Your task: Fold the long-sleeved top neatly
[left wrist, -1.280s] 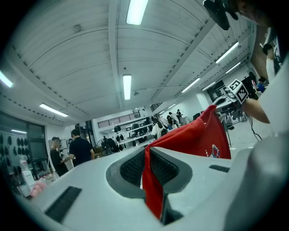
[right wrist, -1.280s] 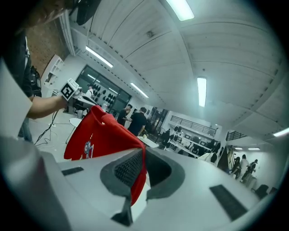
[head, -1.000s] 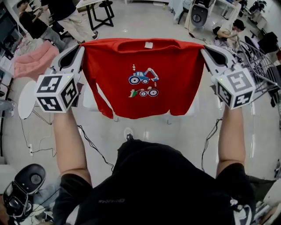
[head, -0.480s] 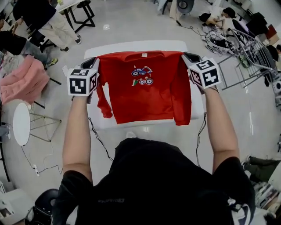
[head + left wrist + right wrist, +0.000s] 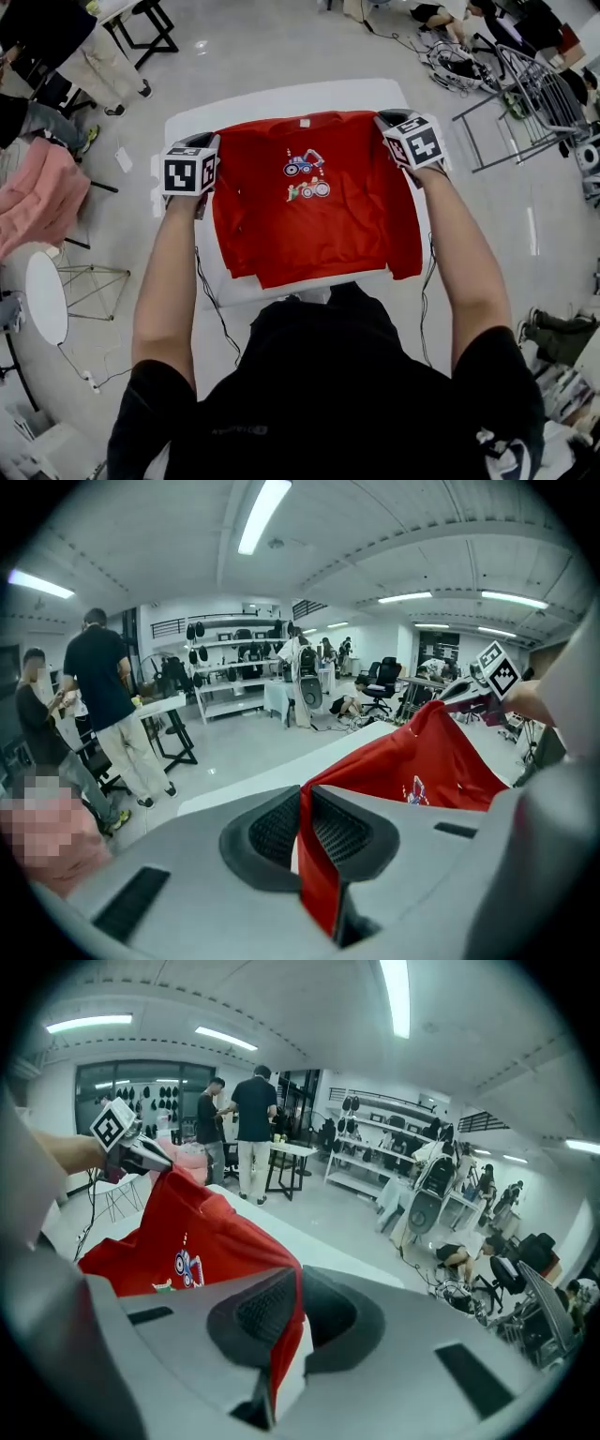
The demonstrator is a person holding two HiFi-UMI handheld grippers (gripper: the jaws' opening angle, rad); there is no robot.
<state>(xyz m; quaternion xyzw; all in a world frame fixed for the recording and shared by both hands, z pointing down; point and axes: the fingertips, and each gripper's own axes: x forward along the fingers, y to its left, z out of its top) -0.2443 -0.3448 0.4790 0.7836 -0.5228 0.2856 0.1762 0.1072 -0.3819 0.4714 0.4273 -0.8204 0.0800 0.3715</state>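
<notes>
The red long-sleeved top (image 5: 314, 202) with a tractor print faces up, stretched by its shoulders between both grippers over the white table (image 5: 281, 94). Its body drapes onto the tabletop and its hem reaches the near edge. My left gripper (image 5: 210, 142) is shut on the left shoulder; red cloth (image 5: 314, 874) is pinched between the pads. My right gripper (image 5: 384, 119) is shut on the right shoulder, with red fabric (image 5: 286, 1335) between its pads. Each gripper view shows the top (image 5: 431, 761) (image 5: 197, 1237) running across to the other gripper (image 5: 469, 688) (image 5: 141, 1154). The sleeves hang along the sides.
People stand beside black trestle legs (image 5: 150, 23) at the far left. A pink garment (image 5: 37, 197) and a round white side table (image 5: 47, 295) are at the left. A metal rack (image 5: 525, 84) stands at the right. Cables (image 5: 211, 300) trail on the floor.
Both grippers have come down and forward with the top. It hung in the air in front of me; its body now lies over the white table.
</notes>
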